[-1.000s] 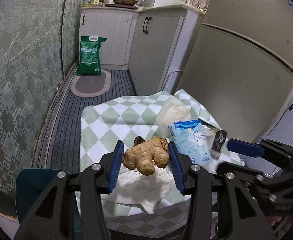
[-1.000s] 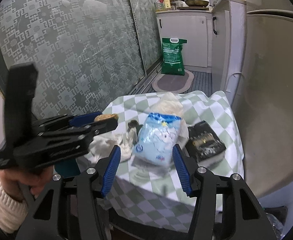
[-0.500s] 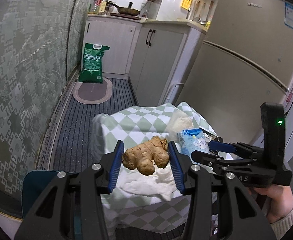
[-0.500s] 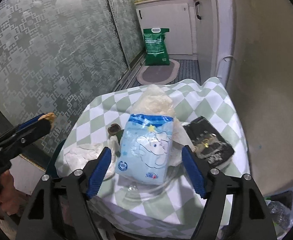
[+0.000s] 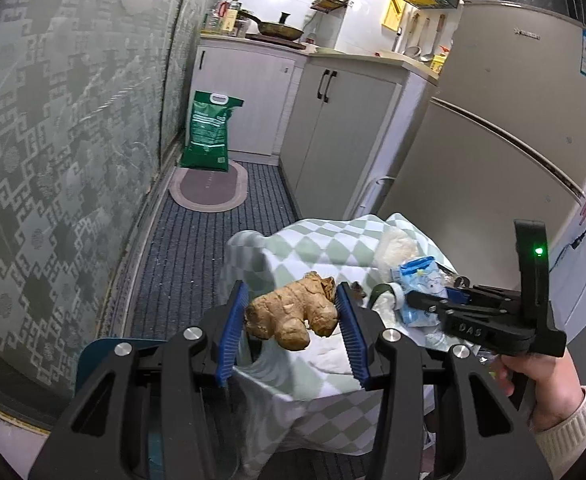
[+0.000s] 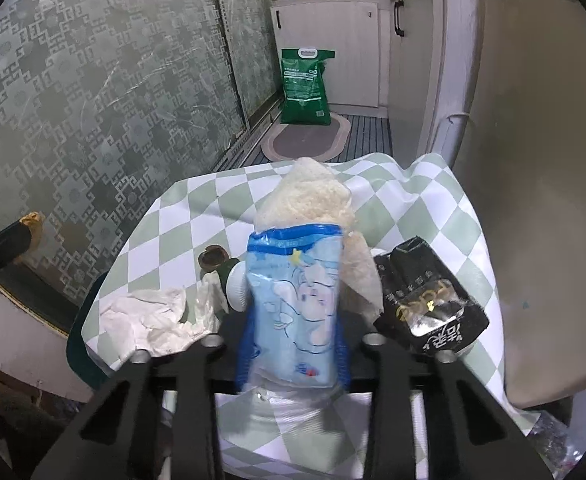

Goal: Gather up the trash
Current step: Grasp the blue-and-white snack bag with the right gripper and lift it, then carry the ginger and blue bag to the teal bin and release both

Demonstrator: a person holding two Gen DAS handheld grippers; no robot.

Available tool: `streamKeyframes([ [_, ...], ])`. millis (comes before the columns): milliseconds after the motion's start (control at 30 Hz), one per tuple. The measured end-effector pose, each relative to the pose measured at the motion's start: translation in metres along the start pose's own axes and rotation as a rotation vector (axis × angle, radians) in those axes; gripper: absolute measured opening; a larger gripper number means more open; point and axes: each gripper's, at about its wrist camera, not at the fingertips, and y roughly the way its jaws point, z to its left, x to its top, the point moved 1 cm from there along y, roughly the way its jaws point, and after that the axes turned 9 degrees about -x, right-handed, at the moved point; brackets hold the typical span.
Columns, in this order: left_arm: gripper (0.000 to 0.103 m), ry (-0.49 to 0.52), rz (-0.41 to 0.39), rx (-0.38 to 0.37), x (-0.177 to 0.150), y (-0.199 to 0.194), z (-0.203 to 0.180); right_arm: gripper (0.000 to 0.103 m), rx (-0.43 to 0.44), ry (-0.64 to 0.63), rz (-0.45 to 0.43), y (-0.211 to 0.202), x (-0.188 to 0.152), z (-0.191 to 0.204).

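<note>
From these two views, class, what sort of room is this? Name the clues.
Most likely a narrow home kitchen: a frying pan sits on the counter above white cabinets, utensils hang on the wall, and a tall fridge stands beside the checked tablecloth.

Between your left gripper's point(image 5: 292, 330) blue pads sits a tan-brown ginger root point(image 5: 293, 314). Between your right gripper's point(image 6: 293, 344) blue pads, whose jaws are closing, sits a light-blue packet point(image 6: 295, 304) printed with a white cartoon figure and a yellow star. Beyond the fingers, the tablecloth point(image 6: 433, 208) is a green-and-white diamond check. Right of the fingers lies a black wrapper point(image 6: 429, 304) with gold lettering; left, a white tissue point(image 6: 149, 320).
</note>
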Motion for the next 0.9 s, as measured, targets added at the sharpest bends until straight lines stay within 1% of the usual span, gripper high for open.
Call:
streamKeyframes([
  [33,0.048,-0.003,-0.002,0.005,0.000,-0.002,0.003,0.019,-0.001,-0.003,-0.004,-0.001,0.001,0.000],
  [67,0.048,-0.008,-0.004,0.008,0.000,-0.004,0.007,0.015,-0.002,-0.006,-0.011,-0.004,0.002,0.000],
  [167,0.048,-0.024,-0.006,0.023,-0.002,-0.009,0.018,0.010,-0.010,-0.027,-0.025,-0.010,0.004,0.004],
  [400,0.048,-0.047,-0.006,0.069,-0.003,-0.018,0.036,0.009,-0.027,-0.051,-0.068,-0.025,0.010,0.010],
  [467,0.048,-0.050,0.003,0.088,-0.006,-0.020,0.042,0.009,-0.019,-0.043,-0.082,-0.031,0.014,0.010],
  [567,0.048,-0.052,0.027,0.118,-0.011,-0.020,0.051,0.009,-0.007,-0.031,-0.113,-0.041,0.019,0.010],
  [700,0.048,-0.055,0.082,0.150,-0.022,-0.016,0.064,0.009,0.020,-0.016,-0.152,-0.055,0.028,0.013],
  [800,0.048,-0.055,0.125,0.175,-0.031,-0.012,0.074,0.009,0.057,-0.017,-0.183,-0.064,0.033,0.020],
  [900,0.048,-0.060,0.160,0.189,-0.038,-0.008,0.084,0.009,0.110,-0.033,-0.204,-0.069,0.038,0.037],
])
